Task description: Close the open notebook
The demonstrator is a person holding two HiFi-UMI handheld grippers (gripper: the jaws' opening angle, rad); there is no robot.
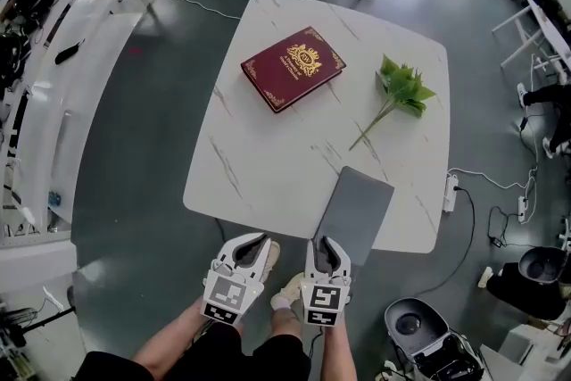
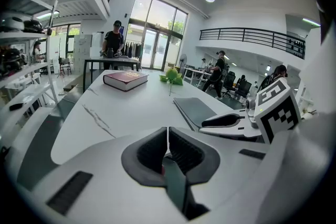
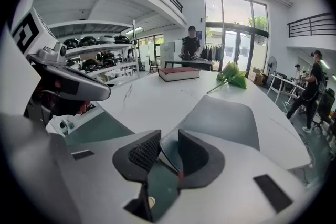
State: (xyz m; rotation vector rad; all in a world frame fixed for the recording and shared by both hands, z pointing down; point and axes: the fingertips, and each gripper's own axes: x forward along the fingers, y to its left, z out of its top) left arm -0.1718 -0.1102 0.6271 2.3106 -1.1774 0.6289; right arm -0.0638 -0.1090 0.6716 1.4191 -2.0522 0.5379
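Observation:
A grey notebook [image 1: 355, 210] lies flat, cover up, at the near edge of the white marble table [image 1: 268, 165]. It also shows in the right gripper view [image 3: 226, 118] and the left gripper view [image 2: 197, 108]. My right gripper [image 1: 326, 247] is at its near corner. There the jaws [image 3: 169, 144] stand a little apart, with the notebook's corner between them and a thin gap on the left side. My left gripper [image 1: 252, 247] hangs just off the table's near edge, left of the notebook. Its pads [image 2: 167, 136] meet with nothing between them.
A dark red hardback book [image 1: 293, 67] lies at the far middle of the table, and a green leafy sprig [image 1: 401, 89] at the far right. Shelving runs along the left. Cables and a power strip [image 1: 451, 192] lie on the floor to the right. People stand far behind.

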